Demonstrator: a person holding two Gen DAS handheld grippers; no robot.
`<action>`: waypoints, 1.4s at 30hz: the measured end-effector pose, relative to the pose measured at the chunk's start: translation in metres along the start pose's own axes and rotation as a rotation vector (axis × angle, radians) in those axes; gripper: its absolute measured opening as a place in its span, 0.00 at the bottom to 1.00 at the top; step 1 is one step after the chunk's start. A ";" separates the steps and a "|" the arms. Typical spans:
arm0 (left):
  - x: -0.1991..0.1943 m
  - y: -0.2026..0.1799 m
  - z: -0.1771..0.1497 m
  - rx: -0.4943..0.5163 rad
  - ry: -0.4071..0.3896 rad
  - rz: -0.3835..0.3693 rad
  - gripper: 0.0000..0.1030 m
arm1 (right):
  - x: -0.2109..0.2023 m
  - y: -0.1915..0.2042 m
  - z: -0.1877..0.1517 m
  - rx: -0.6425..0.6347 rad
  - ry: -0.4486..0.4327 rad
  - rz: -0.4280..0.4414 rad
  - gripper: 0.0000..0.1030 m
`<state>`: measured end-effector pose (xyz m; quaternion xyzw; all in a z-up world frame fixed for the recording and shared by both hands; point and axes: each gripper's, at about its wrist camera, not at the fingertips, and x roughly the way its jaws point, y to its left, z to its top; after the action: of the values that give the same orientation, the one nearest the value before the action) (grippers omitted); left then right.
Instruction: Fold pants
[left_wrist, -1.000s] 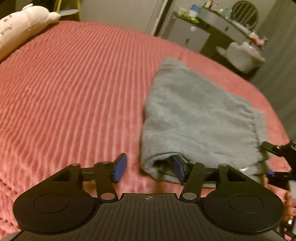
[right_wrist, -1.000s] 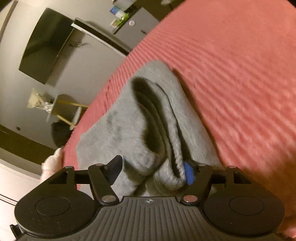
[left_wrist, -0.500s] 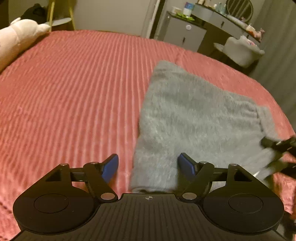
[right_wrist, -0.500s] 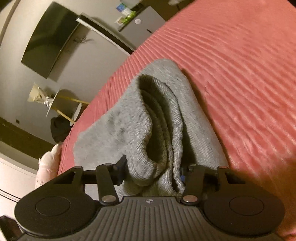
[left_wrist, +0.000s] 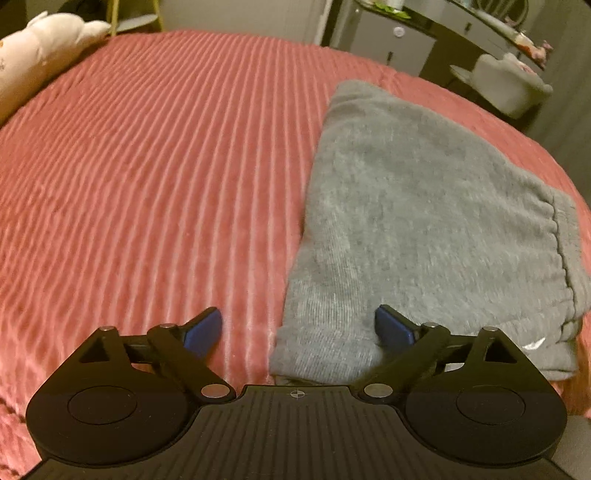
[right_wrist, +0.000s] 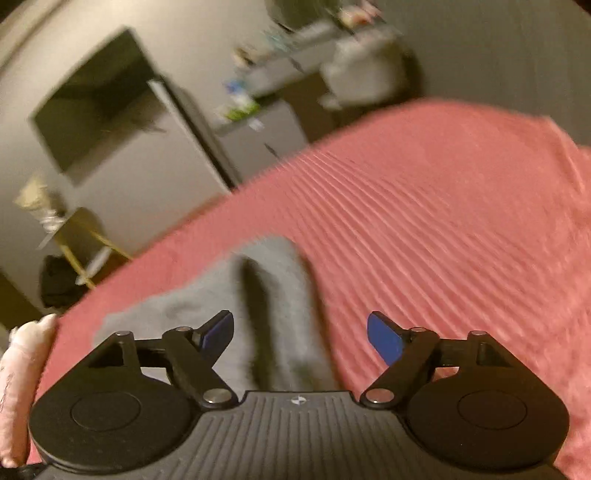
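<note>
Item: pants (left_wrist: 424, 221), grey knit, folded into a compact stack; lying on the bed (left_wrist: 147, 166) toward its right edge as my left wrist camera sees it, waistband end with a small white mark at the near right of the stack

Carrier: bed with pink ribbed cover; pants rest flat on it, left fold edge straight, near edge slightly rounded

Left hand-held gripper (left_wrist: 299, 328): jaws spread wide, holding nothing; the right blue pad (left_wrist: 391, 326) hangs over the near corner of the pants, the left pad over bare cover

Right hand-held gripper (right_wrist: 301, 334): jaws apart, empty; picture blurred; pants (right_wrist: 280, 295) show beyond and below it with a dark crease between layers; whether it touches cloth I cannot tell

Step in hand, my judgement: fold looks complete, release and tidy

Handling notes: I would lift both grippers straight up and clear so no pad drags the top layer; soft knit creeps easily. If I neaten, I press lightly on the near edge, and I check that the waistband layers sit flush at the right side
</note>
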<state>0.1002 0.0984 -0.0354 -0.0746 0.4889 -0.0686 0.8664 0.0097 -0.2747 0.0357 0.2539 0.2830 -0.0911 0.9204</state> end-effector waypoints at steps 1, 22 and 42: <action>-0.001 0.000 0.000 -0.001 -0.003 0.000 0.92 | -0.002 0.010 0.000 -0.041 -0.020 0.020 0.60; -0.011 0.037 0.007 -0.197 -0.160 0.018 0.89 | 0.120 0.139 -0.056 -0.443 0.145 0.092 0.19; 0.023 0.024 0.016 -0.130 -0.170 0.160 0.90 | 0.185 0.190 -0.003 -0.482 0.082 -0.184 0.23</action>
<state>0.1269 0.1181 -0.0509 -0.0971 0.4214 0.0392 0.9008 0.2199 -0.1150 0.0072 0.0041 0.3556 -0.0942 0.9299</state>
